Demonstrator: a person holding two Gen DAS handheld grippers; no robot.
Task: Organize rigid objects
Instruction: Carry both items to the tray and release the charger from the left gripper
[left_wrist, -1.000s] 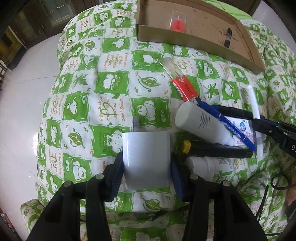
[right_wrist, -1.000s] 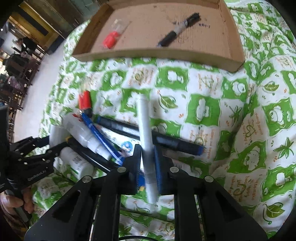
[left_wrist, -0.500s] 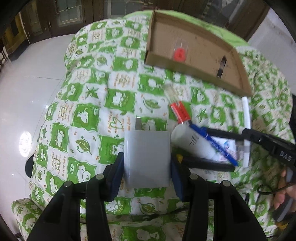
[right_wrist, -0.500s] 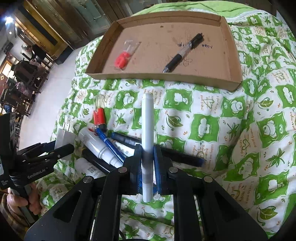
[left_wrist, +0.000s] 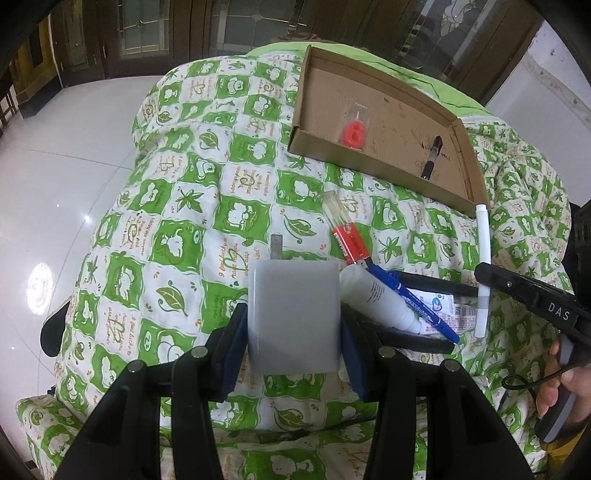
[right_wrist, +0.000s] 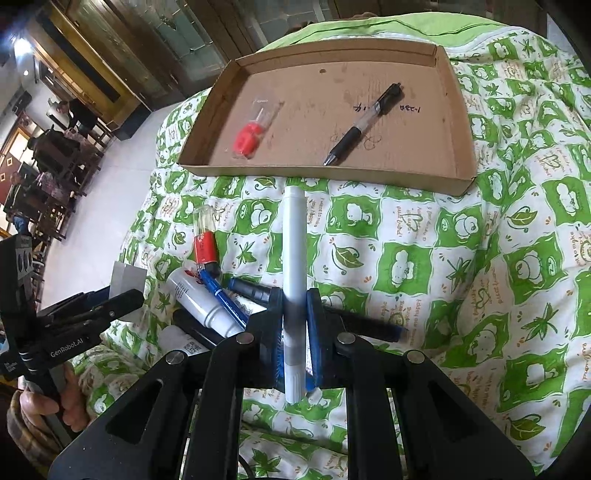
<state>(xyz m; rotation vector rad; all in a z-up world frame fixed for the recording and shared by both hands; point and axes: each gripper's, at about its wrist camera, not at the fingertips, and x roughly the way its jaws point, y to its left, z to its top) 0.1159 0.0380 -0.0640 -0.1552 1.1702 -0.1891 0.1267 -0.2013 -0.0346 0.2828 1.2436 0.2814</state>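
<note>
My left gripper (left_wrist: 293, 325) is shut on a white plug adapter (left_wrist: 293, 295), metal prongs pointing away, held above the green quilt. In the right wrist view that adapter (right_wrist: 127, 276) shows at the left. My right gripper (right_wrist: 294, 317) is shut on a white marker (right_wrist: 294, 251) that sticks out forward over the quilt; the left wrist view shows this marker (left_wrist: 484, 254) at the right. Beyond both lies a flat cardboard tray (right_wrist: 332, 177) holding a red piece in a clear packet (right_wrist: 249, 134) and a black pen (right_wrist: 364, 123).
A pile lies on the quilt between the grippers: a white bottle (left_wrist: 373, 299), a blue pen (left_wrist: 417, 308), a red-and-clear lighter (left_wrist: 347, 236), black markers (right_wrist: 255, 291). White tiled floor (left_wrist: 55, 184) drops off at the left. A hand (right_wrist: 55, 402) grips the left tool.
Both grippers have risen with what they hold: the adapter and the white marker are higher above the quilt. The tray now shows further off and more fully.
</note>
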